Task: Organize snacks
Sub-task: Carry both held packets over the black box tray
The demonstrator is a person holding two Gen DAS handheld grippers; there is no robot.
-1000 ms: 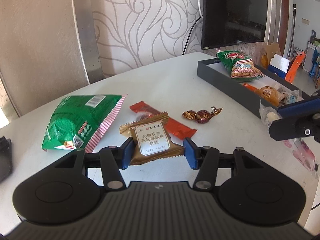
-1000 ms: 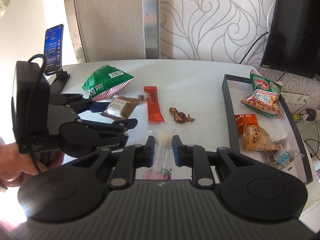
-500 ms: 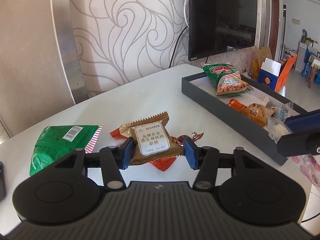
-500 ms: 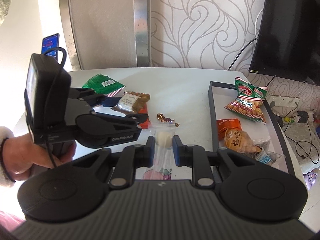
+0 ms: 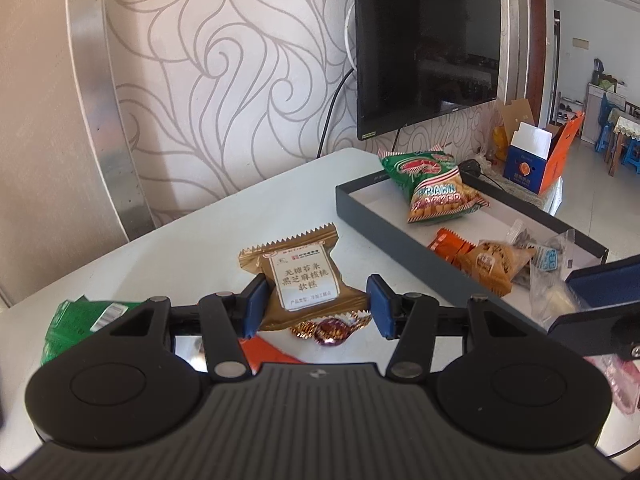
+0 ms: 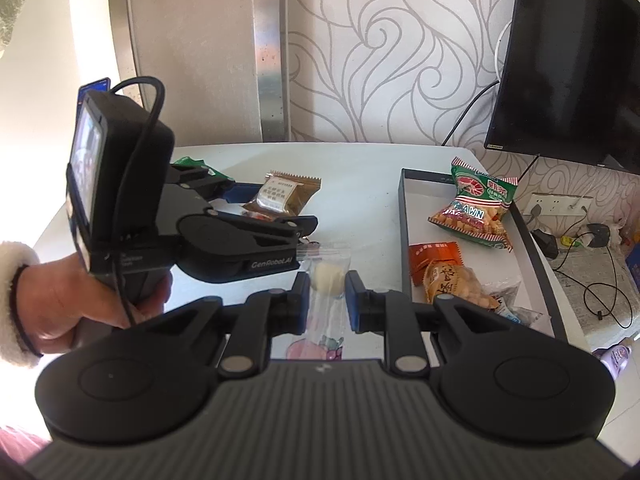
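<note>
Two snacks held above the desk, one in each gripper.

The left gripper has its fingers pinching a gold cake packet by its sides, white Chinese label upright, long axis toward 12 o'clock. The right gripper has its fingers pressed on a clear pouch holding a white ball, long axis toward 12. At 2 o'clock, the dark tray holds a bag reading "PRAWN". The left gripper's side reads "GenRobot.AI".

A dark television hangs on the swirl-patterned wall; an open orange-and-blue carton sits beyond the table.
</note>
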